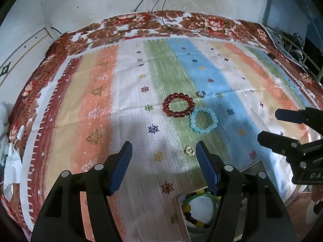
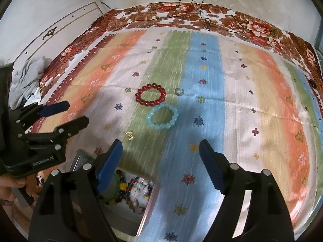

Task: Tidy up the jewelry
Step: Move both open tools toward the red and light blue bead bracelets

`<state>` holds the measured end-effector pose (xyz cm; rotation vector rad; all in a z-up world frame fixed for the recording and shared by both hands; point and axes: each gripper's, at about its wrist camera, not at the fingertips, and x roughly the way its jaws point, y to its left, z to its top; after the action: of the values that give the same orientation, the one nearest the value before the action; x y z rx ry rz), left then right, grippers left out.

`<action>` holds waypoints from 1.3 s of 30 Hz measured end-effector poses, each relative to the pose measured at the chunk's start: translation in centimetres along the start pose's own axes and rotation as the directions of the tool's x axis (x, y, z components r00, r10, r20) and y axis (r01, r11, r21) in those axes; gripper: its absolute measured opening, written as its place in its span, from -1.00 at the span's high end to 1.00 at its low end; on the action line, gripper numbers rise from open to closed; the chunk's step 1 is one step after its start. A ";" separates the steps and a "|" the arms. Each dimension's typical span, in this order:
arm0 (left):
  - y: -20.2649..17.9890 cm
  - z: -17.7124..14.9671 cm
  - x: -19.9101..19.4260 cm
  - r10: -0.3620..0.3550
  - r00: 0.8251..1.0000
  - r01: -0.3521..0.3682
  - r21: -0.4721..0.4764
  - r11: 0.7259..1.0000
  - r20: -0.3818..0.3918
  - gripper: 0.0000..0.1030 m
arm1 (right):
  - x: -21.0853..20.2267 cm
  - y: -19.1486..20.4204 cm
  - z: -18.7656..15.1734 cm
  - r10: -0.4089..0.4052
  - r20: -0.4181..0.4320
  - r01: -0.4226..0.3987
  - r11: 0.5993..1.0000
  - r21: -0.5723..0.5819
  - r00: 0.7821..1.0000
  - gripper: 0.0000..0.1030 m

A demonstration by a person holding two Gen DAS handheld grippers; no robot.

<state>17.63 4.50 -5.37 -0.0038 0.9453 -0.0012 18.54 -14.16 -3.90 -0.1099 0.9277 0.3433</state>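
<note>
A red bead bracelet (image 1: 178, 105) (image 2: 150, 94) and a light blue bead bracelet (image 1: 203, 120) (image 2: 162, 116) lie touching on the striped cloth. A clear ring (image 1: 200, 94) (image 2: 179, 91) lies beyond them. A yellow ring (image 1: 189, 150) (image 2: 129, 135) lies nearer, just left of my left gripper's right finger. My left gripper (image 1: 164, 151) (image 2: 77, 114) is open and empty above the cloth. My right gripper (image 2: 160, 151) (image 1: 268, 127) is open and empty, short of the blue bracelet. A tray (image 1: 180, 211) (image 2: 147, 209) below the grippers holds a green bangle (image 1: 198, 198) and several bead bracelets.
The striped cloth (image 1: 129, 109) (image 2: 242, 104) covers a floral blanket (image 1: 141, 24). Black cables (image 1: 171, 27) (image 2: 206, 20) trail across its far edge by the wall. Crumpled grey cloth (image 2: 28, 74) lies at the far left. A small dark object (image 2: 313, 83) sits at the right edge.
</note>
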 end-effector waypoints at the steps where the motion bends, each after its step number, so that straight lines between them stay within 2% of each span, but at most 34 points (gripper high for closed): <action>1: 0.0 0.1 0.2 0.002 1.000 -0.002 0.003 1.000 0.000 -0.27 | 0.1 -0.1 0.1 0.004 -0.002 -0.004 1.000 0.005 1.000 -0.51; 12: 1.0 1.2 2.9 0.011 0.999 -0.012 -0.026 1.000 -0.042 -0.32 | 2.4 -0.5 1.2 -0.016 -0.039 0.016 1.000 -0.008 0.999 -0.51; 19: 1.2 1.9 3.7 0.016 0.999 -0.017 -0.031 0.999 -0.044 -0.35 | 3.8 -0.9 2.1 0.003 -0.050 -0.003 1.000 0.012 0.999 -0.51; 29: 0.7 2.8 5.2 0.021 0.998 -0.020 0.004 1.000 -0.053 -0.38 | 6.6 -1.6 2.6 -0.001 -0.094 0.003 1.000 0.016 0.996 -0.51; 39: 1.0 4.4 8.3 0.017 0.995 -0.016 0.014 1.000 -0.097 -0.39 | 8.7 -2.3 3.0 0.014 -0.146 -0.006 0.998 0.058 0.989 -0.51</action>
<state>26.02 5.44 -9.53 0.0168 1.0427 0.0077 26.37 -13.51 -9.15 -0.0785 1.0831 0.3208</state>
